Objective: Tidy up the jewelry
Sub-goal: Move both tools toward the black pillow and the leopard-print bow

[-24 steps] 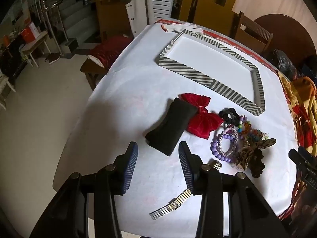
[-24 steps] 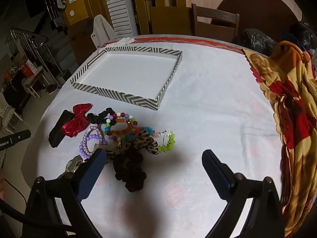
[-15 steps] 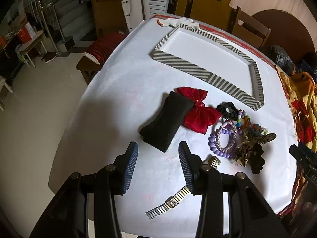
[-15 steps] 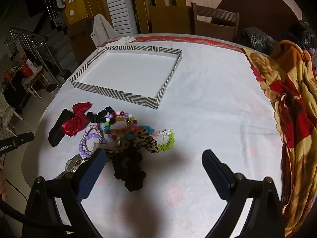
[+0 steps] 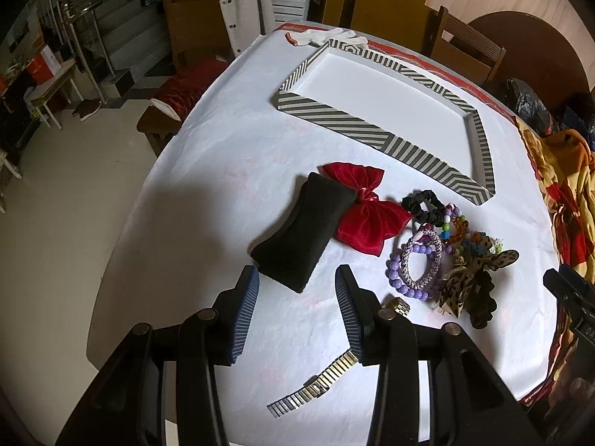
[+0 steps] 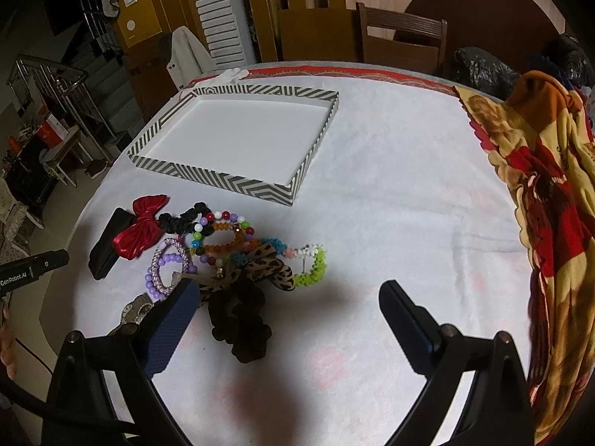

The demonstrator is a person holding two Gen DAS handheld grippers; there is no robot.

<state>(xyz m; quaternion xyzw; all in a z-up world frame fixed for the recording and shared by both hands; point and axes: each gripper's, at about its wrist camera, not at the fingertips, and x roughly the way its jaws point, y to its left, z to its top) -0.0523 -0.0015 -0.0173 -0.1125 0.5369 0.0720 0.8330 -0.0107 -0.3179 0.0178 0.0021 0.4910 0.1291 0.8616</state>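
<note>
The left gripper (image 5: pixel 297 290) hangs above the white tablecloth (image 5: pixel 223 156) with its jaws spread and nothing between them; just ahead of its tips lies a black velvet cushion (image 5: pixel 303 230), and a red satin bow (image 5: pixel 366 215) leans on the far end of this cushion. Near the gripper's right finger a metal watch band (image 5: pixel 316 386) lies flat on the cloth, partly hidden by the finger. The right gripper (image 6: pixel 286 304) is spread very wide, also with nothing between its pads; its left finger stands in front of the jewelry pile. In this pile are a purple bead bracelet (image 6: pixel 167 271), a multicolour bead bracelet (image 6: pixel 223 223), a leopard-print bow (image 6: pixel 264 267), a green bead bracelet (image 6: pixel 312 269) and a dark brown scrunchie (image 6: pixel 238 323); they touch and overlap. The striped tray (image 6: pixel 219 180) sits farther back, apart from the pile, with a white bottom. A patterned blanket (image 6: pixel 539 193) covers the table's right edge.
</note>
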